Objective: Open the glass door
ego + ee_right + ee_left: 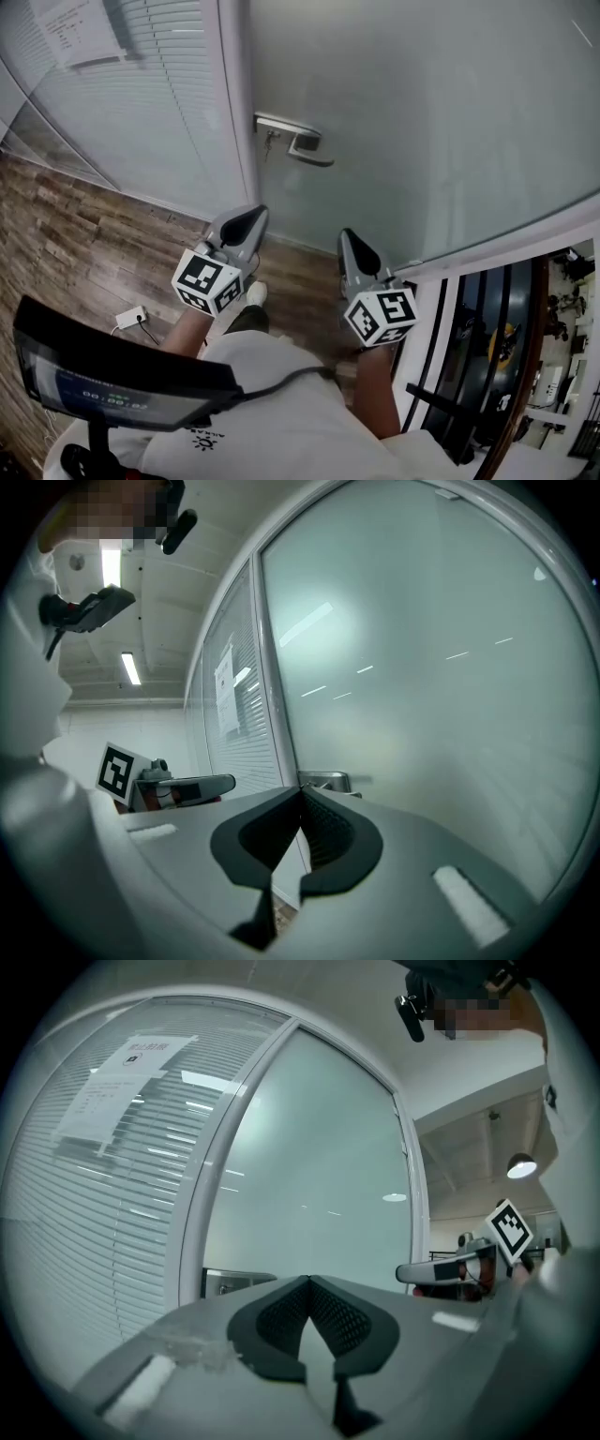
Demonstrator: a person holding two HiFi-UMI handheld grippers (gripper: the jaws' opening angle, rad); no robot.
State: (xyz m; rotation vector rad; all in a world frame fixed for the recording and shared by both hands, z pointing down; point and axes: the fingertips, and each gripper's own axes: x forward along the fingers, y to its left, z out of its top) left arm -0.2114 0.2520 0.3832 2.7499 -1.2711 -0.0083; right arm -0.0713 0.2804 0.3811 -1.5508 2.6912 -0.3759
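Floor: brown wood planks, meeting a blind-covered glass panel that carries one paper notice.
Glass door: one, frosted, ahead of both grippers; its single metal lever handle is at its left edge.
Left gripper: jaws together, empty, short of the door.
Right gripper: jaws together, empty, touching nothing.
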